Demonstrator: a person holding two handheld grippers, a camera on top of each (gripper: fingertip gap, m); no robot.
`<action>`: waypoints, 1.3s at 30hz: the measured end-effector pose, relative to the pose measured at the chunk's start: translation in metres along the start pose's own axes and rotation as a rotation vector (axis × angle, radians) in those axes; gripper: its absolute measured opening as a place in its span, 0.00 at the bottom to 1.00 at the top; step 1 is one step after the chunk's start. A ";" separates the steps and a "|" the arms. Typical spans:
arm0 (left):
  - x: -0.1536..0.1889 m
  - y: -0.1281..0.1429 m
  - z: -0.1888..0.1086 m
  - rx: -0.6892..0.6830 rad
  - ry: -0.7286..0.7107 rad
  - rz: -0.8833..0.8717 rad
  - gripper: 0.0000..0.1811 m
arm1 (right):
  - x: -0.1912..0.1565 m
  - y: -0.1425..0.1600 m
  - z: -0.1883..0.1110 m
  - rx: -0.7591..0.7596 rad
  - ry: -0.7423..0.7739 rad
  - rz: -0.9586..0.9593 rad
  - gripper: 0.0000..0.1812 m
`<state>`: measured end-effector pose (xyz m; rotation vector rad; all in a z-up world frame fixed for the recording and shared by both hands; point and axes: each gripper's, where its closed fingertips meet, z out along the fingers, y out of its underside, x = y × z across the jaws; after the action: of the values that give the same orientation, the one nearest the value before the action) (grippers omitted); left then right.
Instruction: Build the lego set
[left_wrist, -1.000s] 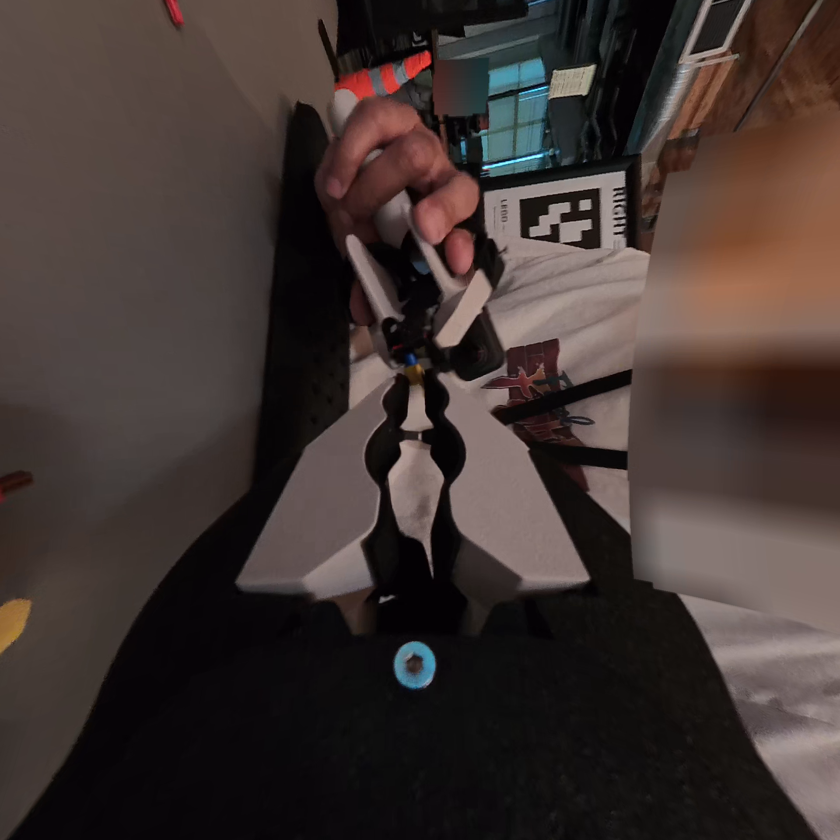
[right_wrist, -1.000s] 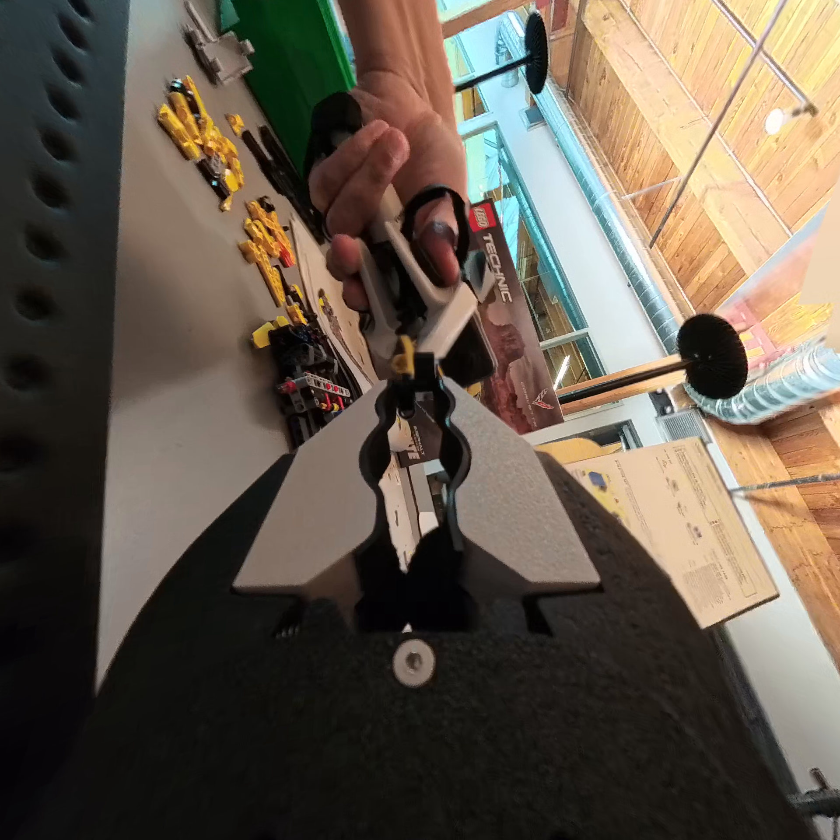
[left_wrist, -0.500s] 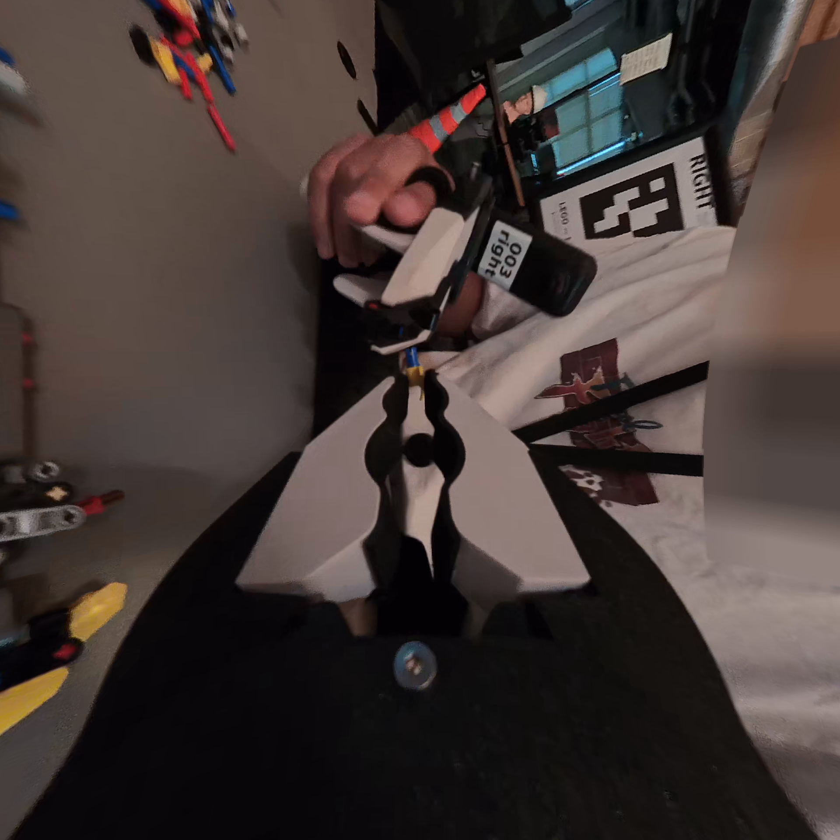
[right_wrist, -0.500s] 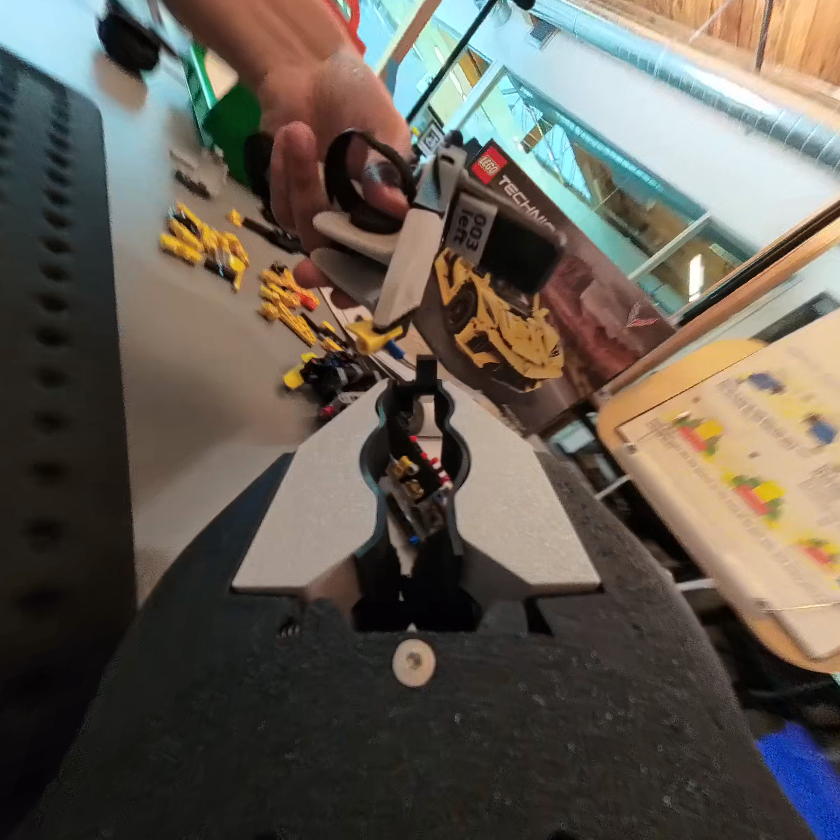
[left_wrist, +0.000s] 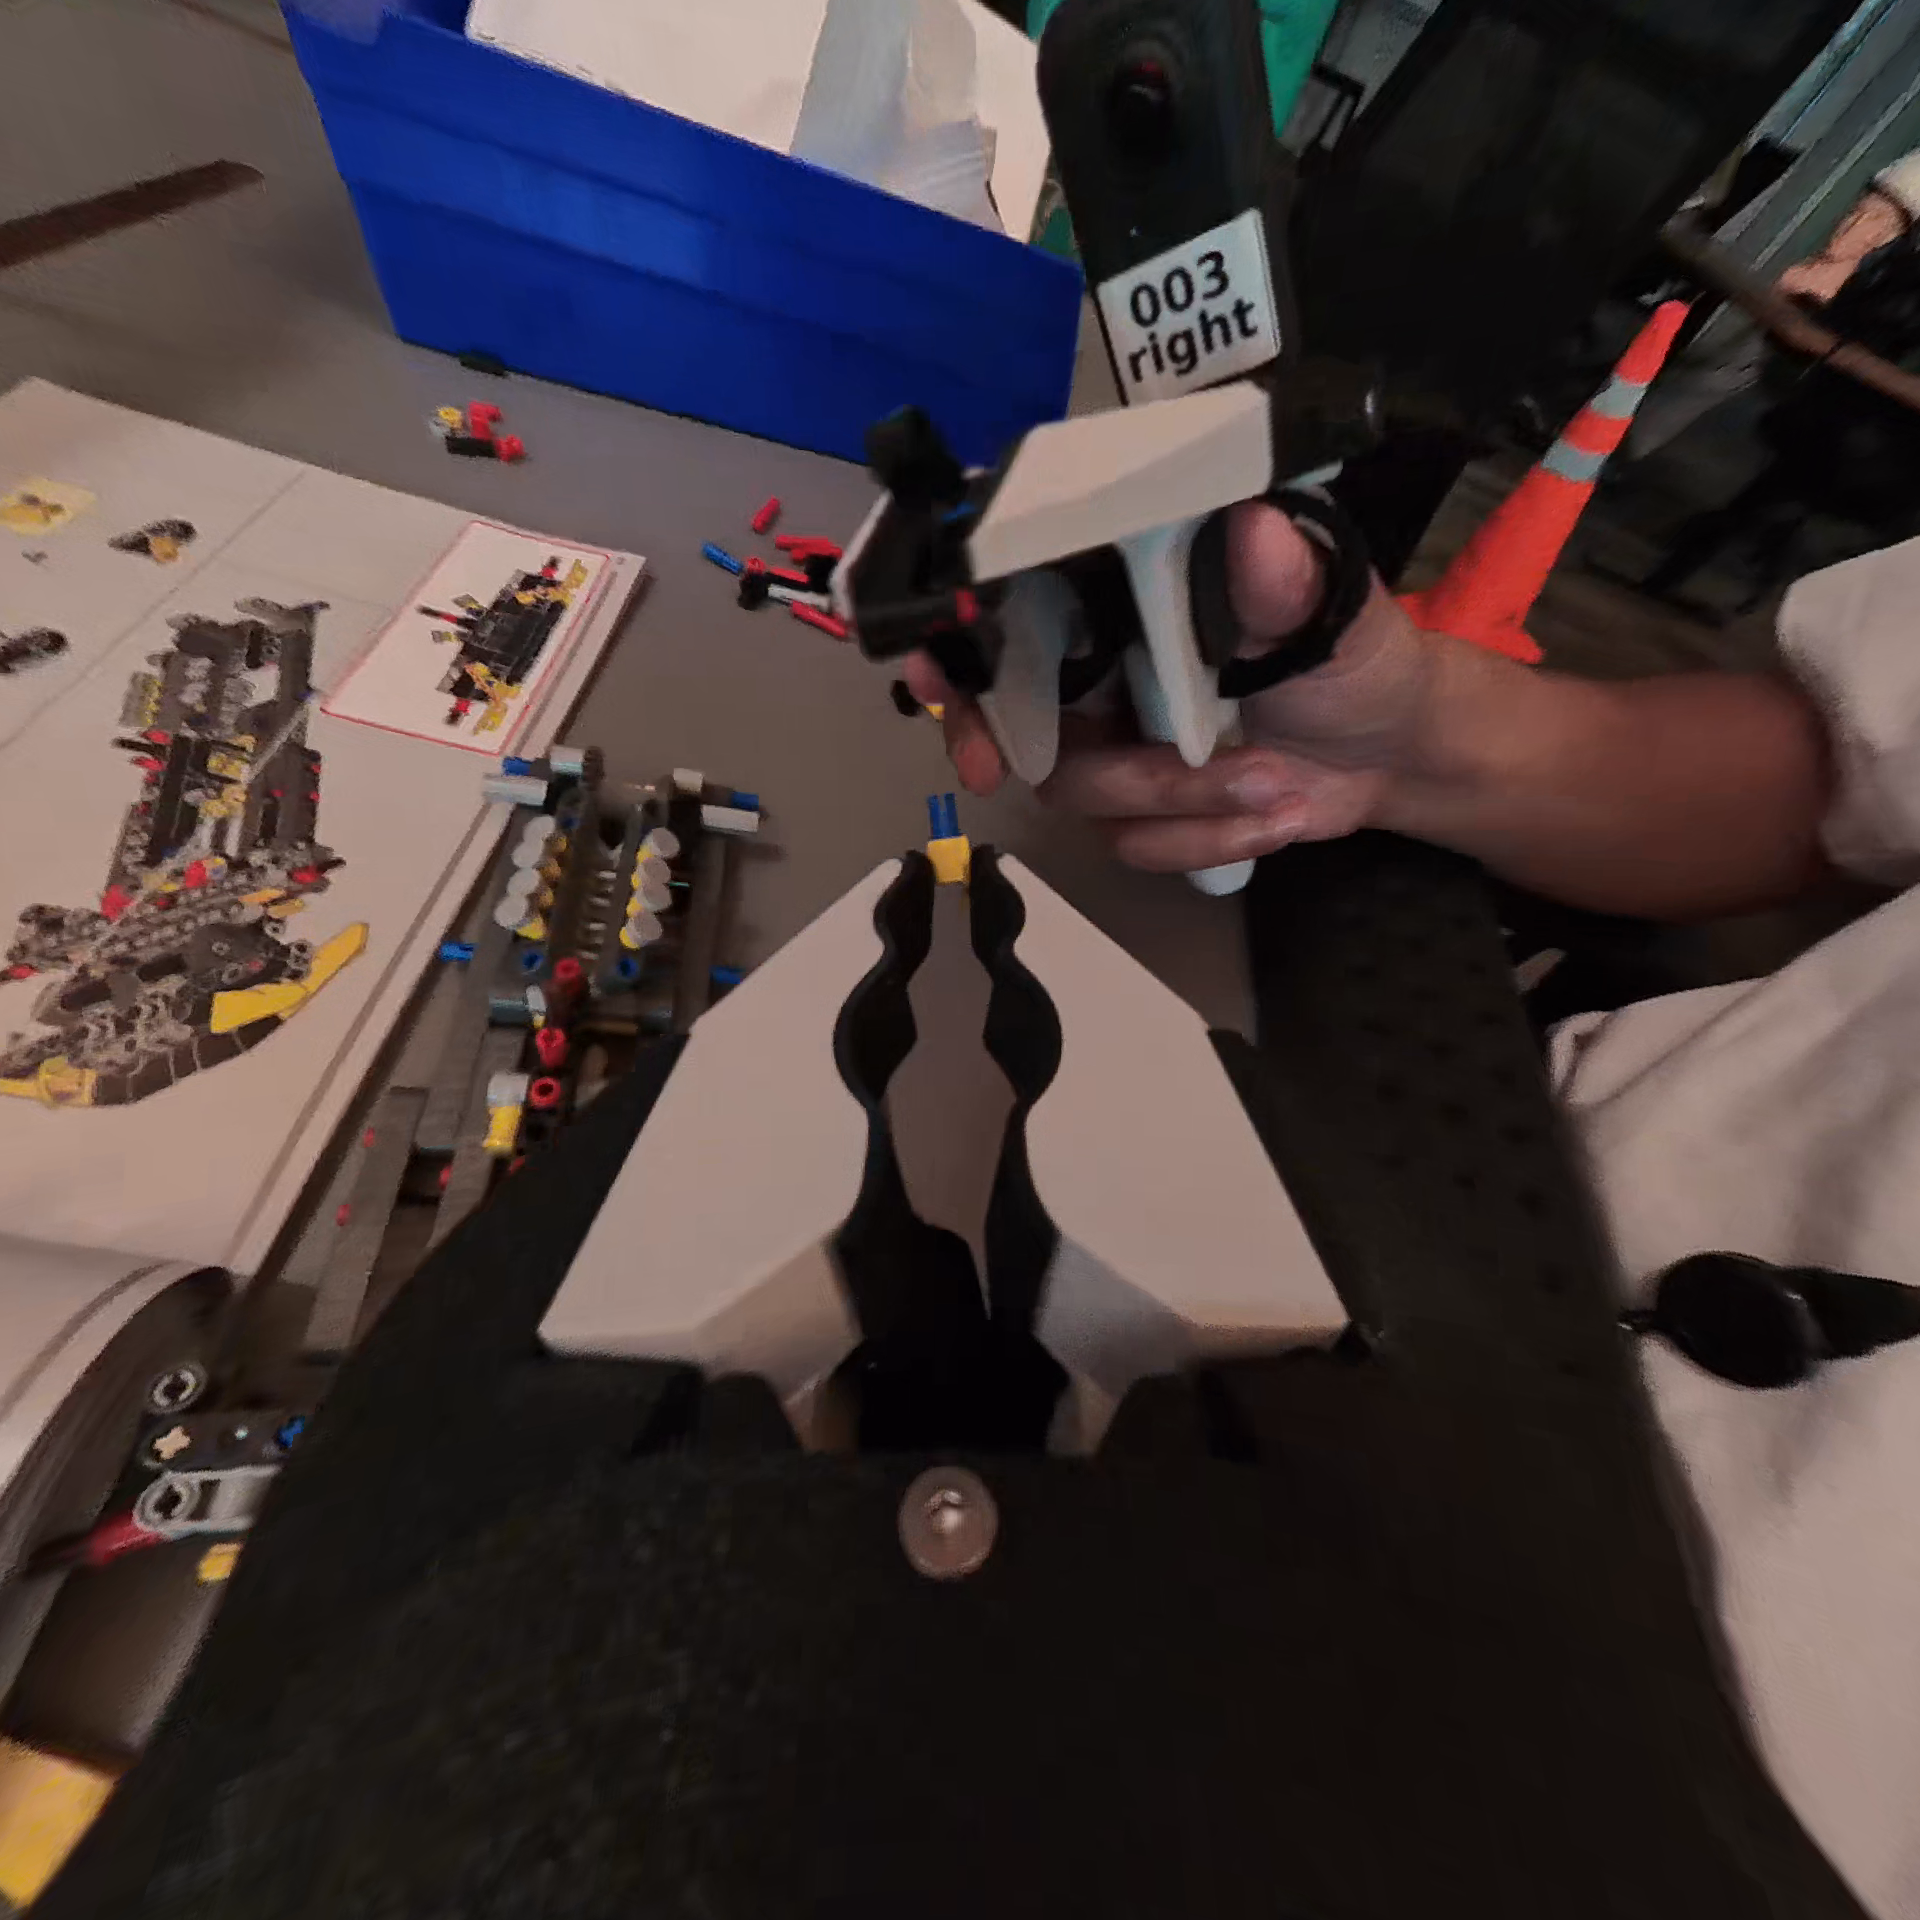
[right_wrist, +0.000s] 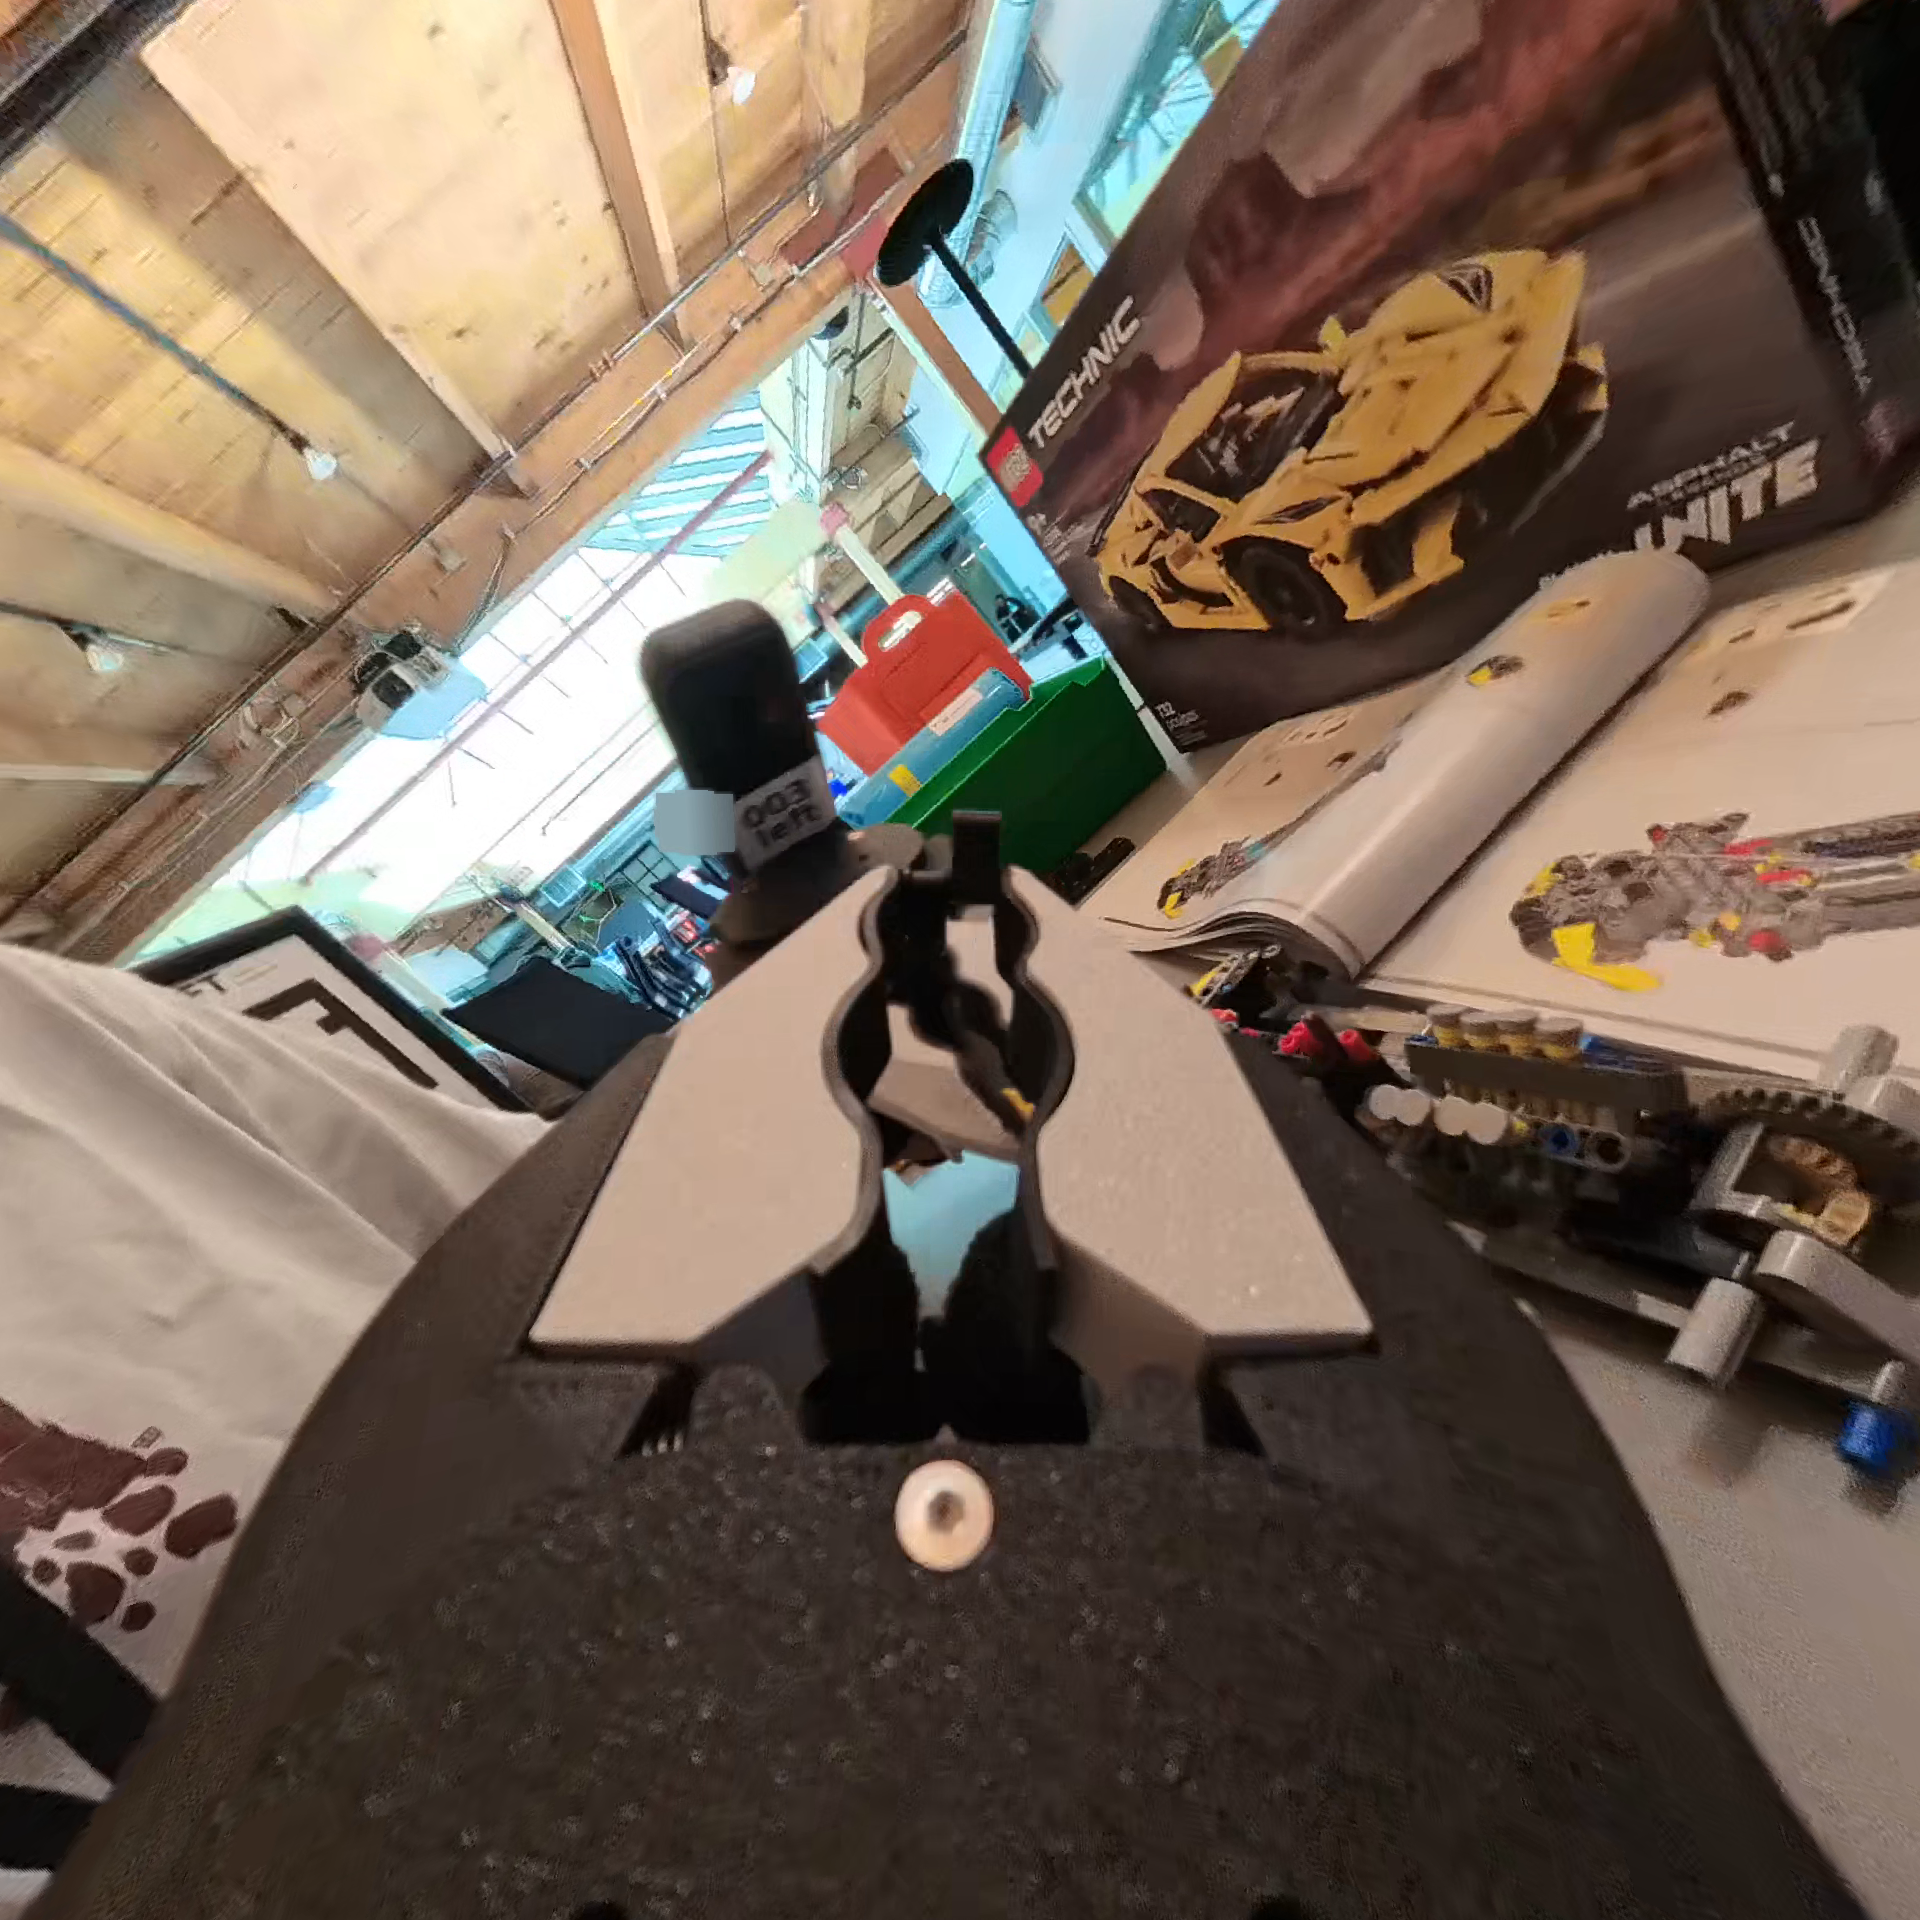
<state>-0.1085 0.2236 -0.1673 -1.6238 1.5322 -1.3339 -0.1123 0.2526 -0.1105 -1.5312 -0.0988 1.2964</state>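
Now your left gripper (left_wrist: 948, 868) jaws pinch the yellow-blue piece (left_wrist: 945, 847), pin pointing forward; right gripper (right_wrist: 951, 883) clamps a black piece (right_wrist: 975, 847), up-left of it.

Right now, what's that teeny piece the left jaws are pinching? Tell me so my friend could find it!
Start at the big blue plastic bin at the back of the grey table, then come toward the camera to the left gripper. Pinched at the very tips is a tiny yellow lego connector with a blue pin sticking out. Unlike the loose red and blue pins on the table, it is held in the air.
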 end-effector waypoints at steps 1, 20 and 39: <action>0.002 -0.002 0.001 0.011 -0.020 0.038 0.03 | 0.002 0.001 0.001 -0.003 0.006 -0.006 0.08; -0.013 -0.003 -0.018 0.130 -0.099 -0.075 0.03 | 0.012 0.033 -0.002 -0.144 0.088 -0.171 0.08; -0.029 0.009 -0.030 -0.033 -0.352 0.450 0.03 | 0.034 0.139 -0.032 -0.889 0.217 -0.043 0.18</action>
<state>-0.1356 0.2561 -0.1723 -1.3363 1.5787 -0.7427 -0.1488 0.1948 -0.2403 -2.3864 -0.6303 1.0845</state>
